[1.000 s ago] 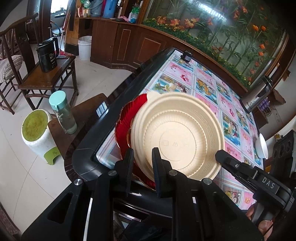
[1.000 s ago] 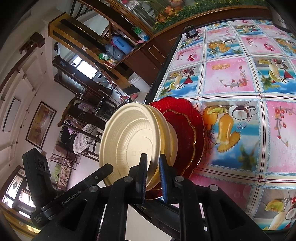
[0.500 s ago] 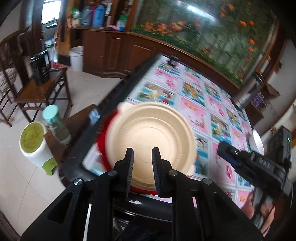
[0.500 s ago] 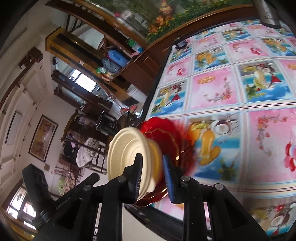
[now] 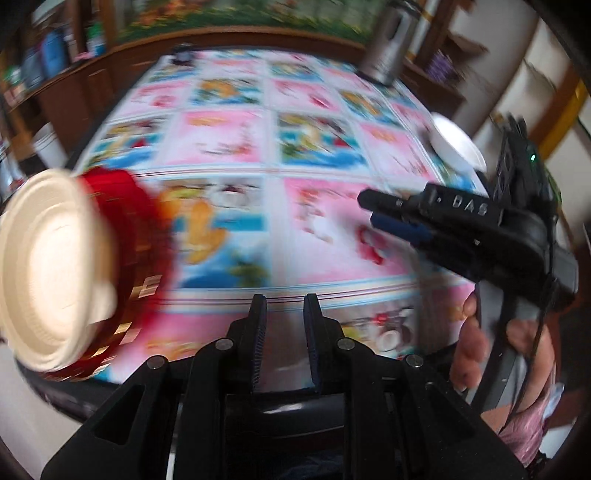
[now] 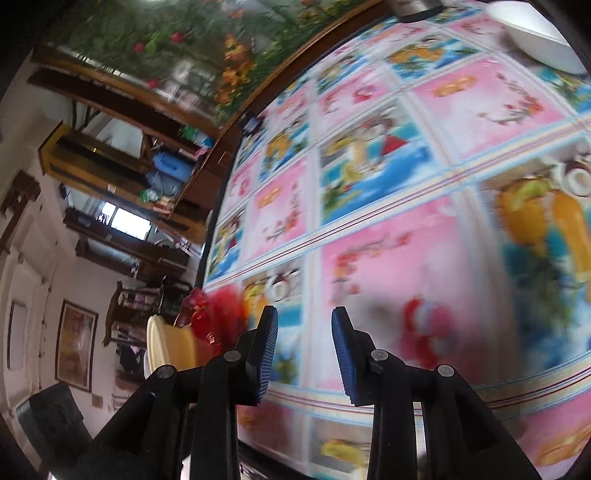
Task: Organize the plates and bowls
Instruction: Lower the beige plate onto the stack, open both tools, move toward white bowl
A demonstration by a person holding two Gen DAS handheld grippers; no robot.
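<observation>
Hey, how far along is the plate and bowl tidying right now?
Done: the beige bowl sits stacked on the red plate at the table's corner. In hand: nothing; the left gripper is empty, and the right gripper is opening on nothing. Left: the white bowl across the table.

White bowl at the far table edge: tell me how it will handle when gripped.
The white bowl looks thin-walled, so probably light. Its glossy, smooth surface may slip between the pads. It sits near the table edge, so a push could tip it off.

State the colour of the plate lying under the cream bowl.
Red plate with gold trim, under the cream bowl; clearest in the left wrist view.
</observation>
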